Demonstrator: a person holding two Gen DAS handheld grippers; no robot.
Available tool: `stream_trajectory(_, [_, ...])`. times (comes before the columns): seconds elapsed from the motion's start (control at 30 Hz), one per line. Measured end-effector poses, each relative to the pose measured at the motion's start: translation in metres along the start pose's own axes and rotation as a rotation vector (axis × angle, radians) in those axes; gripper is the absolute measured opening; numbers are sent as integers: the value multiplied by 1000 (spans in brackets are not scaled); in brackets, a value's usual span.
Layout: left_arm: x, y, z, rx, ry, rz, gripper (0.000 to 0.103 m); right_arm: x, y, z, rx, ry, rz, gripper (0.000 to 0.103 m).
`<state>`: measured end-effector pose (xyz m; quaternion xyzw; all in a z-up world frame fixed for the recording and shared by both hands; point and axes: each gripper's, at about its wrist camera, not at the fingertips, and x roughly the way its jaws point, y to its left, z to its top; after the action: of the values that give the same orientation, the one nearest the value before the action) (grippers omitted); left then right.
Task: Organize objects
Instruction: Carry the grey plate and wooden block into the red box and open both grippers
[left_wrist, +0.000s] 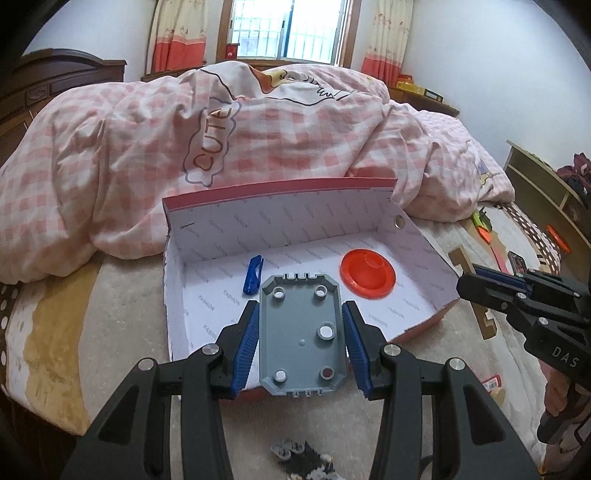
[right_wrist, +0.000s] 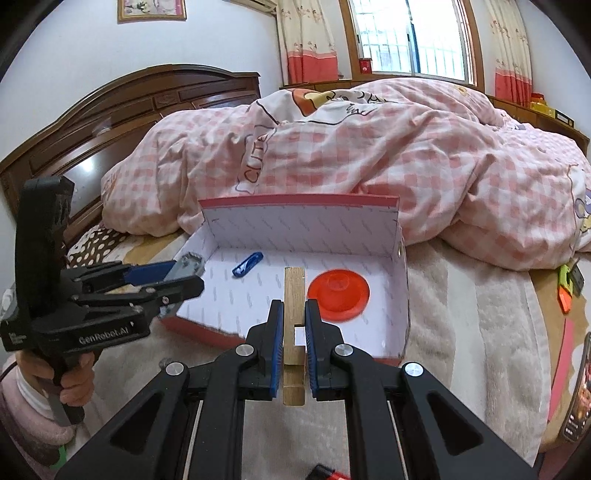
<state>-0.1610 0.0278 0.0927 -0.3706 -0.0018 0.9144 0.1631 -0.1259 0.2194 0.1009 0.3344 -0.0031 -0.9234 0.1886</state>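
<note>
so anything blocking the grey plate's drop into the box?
Nothing visible. The left gripper holds the grey plate over the open box; the blue clip and orange disc lie further back, bare floor below.

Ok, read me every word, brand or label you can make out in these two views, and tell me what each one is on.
"CUTE": on the pink checked duvet.
"FASHION": repeated on the open box lining.
"DAS": on the right gripper body, cut off at the frame edge.
"GenRobot.AI": on the left gripper body.
Small white label at that body's rear: too small to read.
</note>
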Motion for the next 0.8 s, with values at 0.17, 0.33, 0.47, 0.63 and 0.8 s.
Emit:
stream_trajectory(0.17, [12,1,8,-7,-1,7,44,13,2,13,-18,-13,2,12])
stream_trajectory(0.33, [29,5,14,-16,15,23,44,29,4,23,-31,-22,-3,12])
stream_trajectory(0.47, [42,11,16,-26,26,44,44,46,0,28,-19,0,-4,12])
stream_trajectory(0.63, [59,20,17,-54,54,69,44,69,-3,27,-11,43,-7,12])
stream_trajectory(0.8, [76,27,17,-51,85,104,44,89,-8,22,5,83,-18,12])
